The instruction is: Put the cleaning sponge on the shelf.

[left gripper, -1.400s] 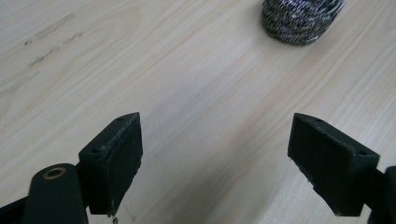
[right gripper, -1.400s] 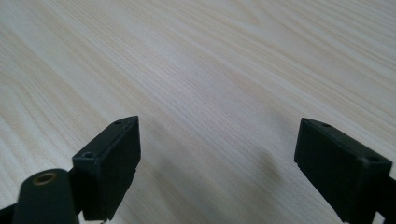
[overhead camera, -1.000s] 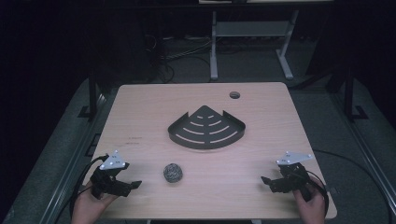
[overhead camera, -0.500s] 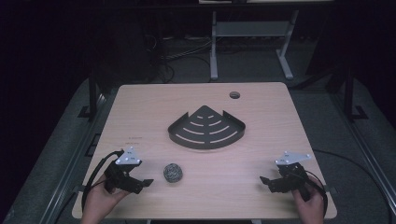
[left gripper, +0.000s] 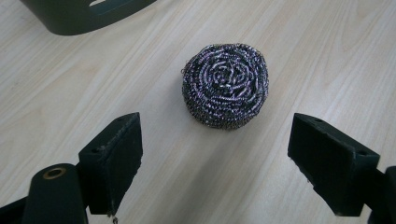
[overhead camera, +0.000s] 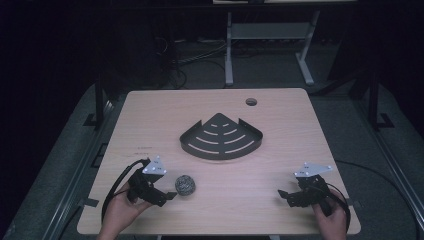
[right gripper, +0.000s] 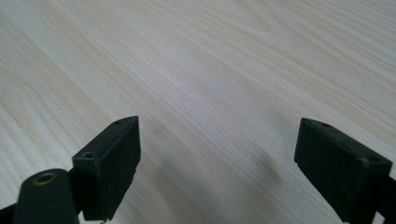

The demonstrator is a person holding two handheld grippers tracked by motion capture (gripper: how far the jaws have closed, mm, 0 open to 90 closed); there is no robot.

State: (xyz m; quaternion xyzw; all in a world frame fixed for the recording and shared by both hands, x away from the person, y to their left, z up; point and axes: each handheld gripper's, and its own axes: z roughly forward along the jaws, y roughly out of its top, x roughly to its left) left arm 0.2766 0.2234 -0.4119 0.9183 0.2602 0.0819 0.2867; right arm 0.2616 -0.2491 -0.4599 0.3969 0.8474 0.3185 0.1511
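Note:
A round steel-wool scouring pad (overhead camera: 185,184) lies on the wooden table (overhead camera: 280,150) near the front left. My left gripper (overhead camera: 167,194) sits just left of it, open, its jaws pointing at the pad. In the left gripper view the pad (left gripper: 225,84) lies a little beyond the two wide-apart jaws, not between them. My right gripper (overhead camera: 285,195) rests open at the front right of the table; in the right gripper view its jaws stand wide apart over bare wood (right gripper: 210,84). A dark fan-shaped corner rack (overhead camera: 221,137) lies at the table's middle.
A round cable hole (overhead camera: 251,102) sits near the table's far edge. Cables trail from both grippers off the front. A corner of the dark rack (left gripper: 84,14) shows at the top left of the left gripper view. Dark floor and a metal frame (overhead camera: 265,45) lie beyond the table.
My left gripper has moved right across the table, closing in on the scouring pad. The right gripper has stayed in place. The pad and rack have not moved.

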